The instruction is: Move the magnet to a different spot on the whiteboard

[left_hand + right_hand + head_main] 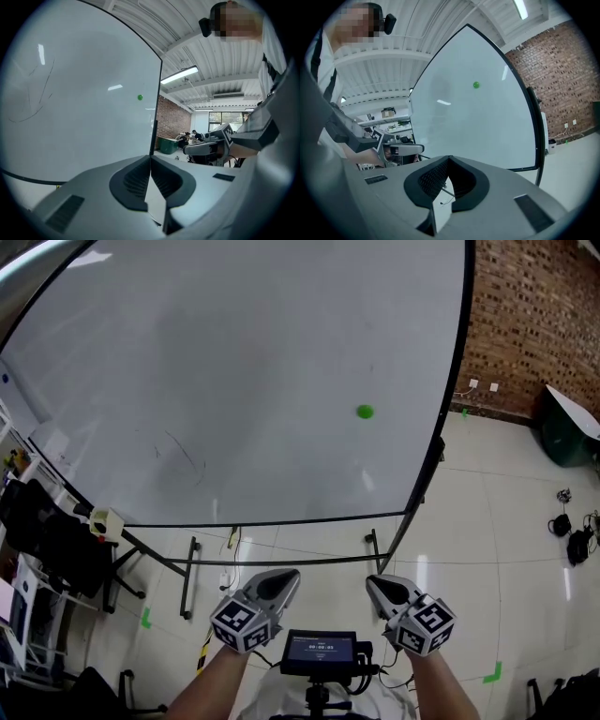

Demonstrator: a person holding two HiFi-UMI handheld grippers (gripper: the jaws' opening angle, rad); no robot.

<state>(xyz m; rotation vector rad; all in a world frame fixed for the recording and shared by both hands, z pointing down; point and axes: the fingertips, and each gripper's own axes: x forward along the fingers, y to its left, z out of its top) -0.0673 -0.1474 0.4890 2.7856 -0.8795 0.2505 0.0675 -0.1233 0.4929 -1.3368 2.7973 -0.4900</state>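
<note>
Now, note green magnet [365, 412] stuck on whiteboard [234, 381], toward its 3 o'clock side. Find left gripper [286, 579] and right gripper [380, 587] low at 6 o'clock in head view, well apart from magnet, each with jaws pressed together on nothing.

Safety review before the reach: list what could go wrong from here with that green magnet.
The left gripper and right gripper are both shut with nothing held; reaching the magnet that way would likely shove it rather than grasp it.
The magnet is small on the whiteboard, so a pinch may slip off it.
The stand legs lie on the floor ahead, a possible trip point.
</note>
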